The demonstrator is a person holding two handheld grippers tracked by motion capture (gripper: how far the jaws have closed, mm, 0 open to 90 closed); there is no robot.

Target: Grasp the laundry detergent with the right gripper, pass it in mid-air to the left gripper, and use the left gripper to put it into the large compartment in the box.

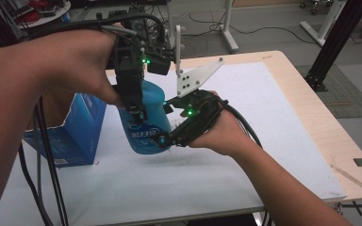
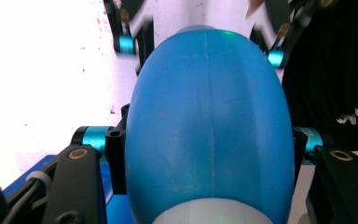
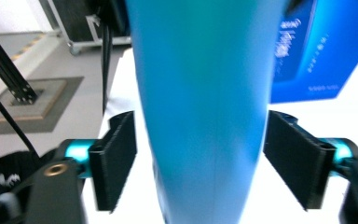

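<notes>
Blue bottle (image 2: pixel 207 126) clenched by left hand-held gripper (image 2: pixel 207 154); right hand-held gripper (image 3: pixel 205 163) released around it.

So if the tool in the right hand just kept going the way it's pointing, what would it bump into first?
Probably the blue plastic bottle: it already stands between the right tool's open jaws, apparently untouched by its ribbed black pads. Depth is hard to judge.

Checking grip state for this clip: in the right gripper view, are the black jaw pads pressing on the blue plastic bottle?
No, the right gripper's pads stand clear of the blue plastic bottle on both sides.
</notes>
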